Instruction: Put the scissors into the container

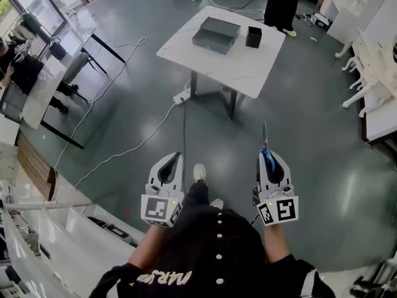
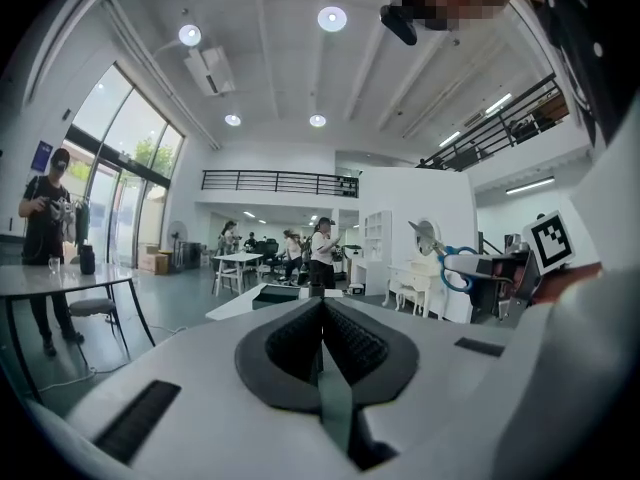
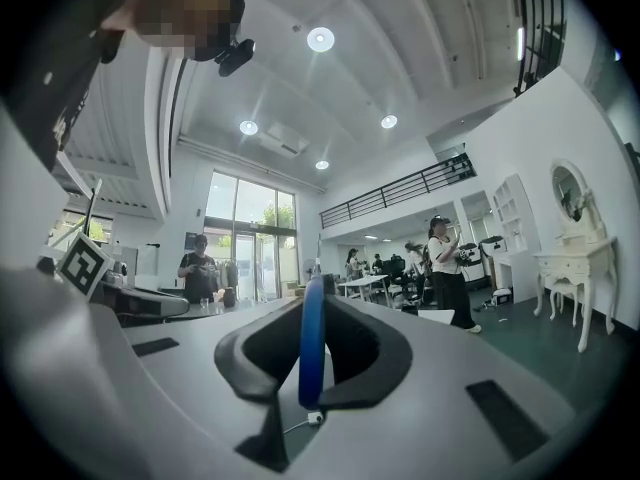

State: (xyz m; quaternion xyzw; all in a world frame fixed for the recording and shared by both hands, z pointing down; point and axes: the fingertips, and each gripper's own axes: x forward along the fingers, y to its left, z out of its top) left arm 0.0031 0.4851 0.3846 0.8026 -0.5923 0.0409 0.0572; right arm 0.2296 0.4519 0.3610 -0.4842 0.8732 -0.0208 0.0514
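Scissors (image 1: 265, 146) with a blue handle (image 3: 312, 343) are clamped in my right gripper (image 1: 267, 157), blades pointing forward over the floor. The same scissors (image 2: 447, 257) show at the right of the left gripper view. My left gripper (image 1: 176, 160) is held level beside it, jaws together with nothing between them (image 2: 321, 308). Both grippers hang in front of the person's body, well short of the white table (image 1: 186, 51). On that table stand a small black open container (image 1: 254, 36) and a flat dark grey box (image 1: 216, 35).
A white power strip and cable (image 1: 181, 96) lie on the floor by the table legs. A person (image 1: 280, 5) stands behind the table. Glass desks (image 1: 46, 79) sit at the left, white furniture (image 1: 372, 73) at the right.
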